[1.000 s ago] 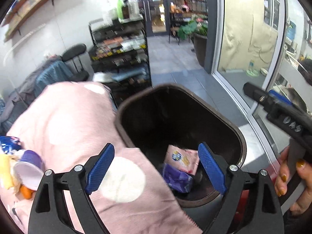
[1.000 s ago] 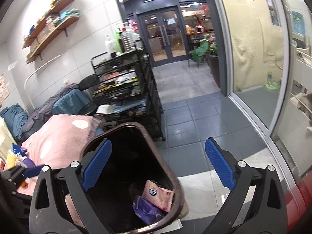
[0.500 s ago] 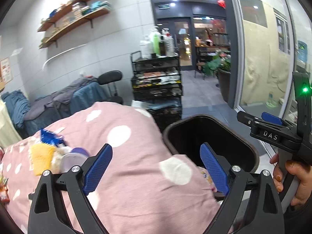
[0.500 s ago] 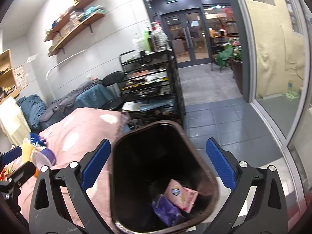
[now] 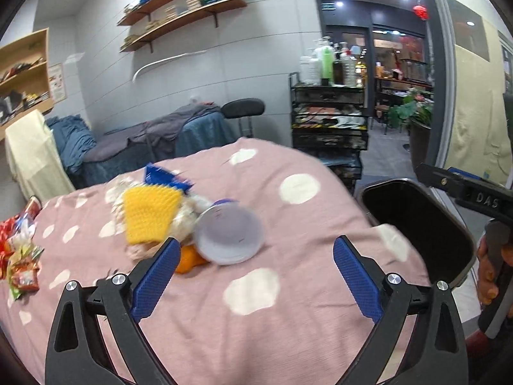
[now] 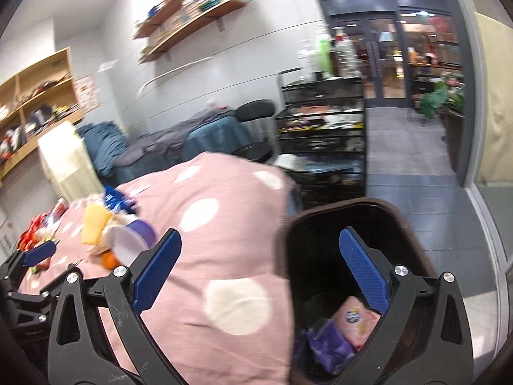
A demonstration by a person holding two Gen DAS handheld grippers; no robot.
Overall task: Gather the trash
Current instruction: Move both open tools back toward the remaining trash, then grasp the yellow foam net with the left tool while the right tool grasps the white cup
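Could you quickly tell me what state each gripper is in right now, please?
Left gripper: open, jaws just opening wider, nothing between them, over the pink spotted cloth.
Right gripper: open, holding nothing, above the trash bin.

Both handheld grippers, the left gripper [image 5: 253, 269] and right gripper [image 6: 261, 264], had black frames, ribbed blue pads and silver screws; the right's body bore white "DAS" lettering.
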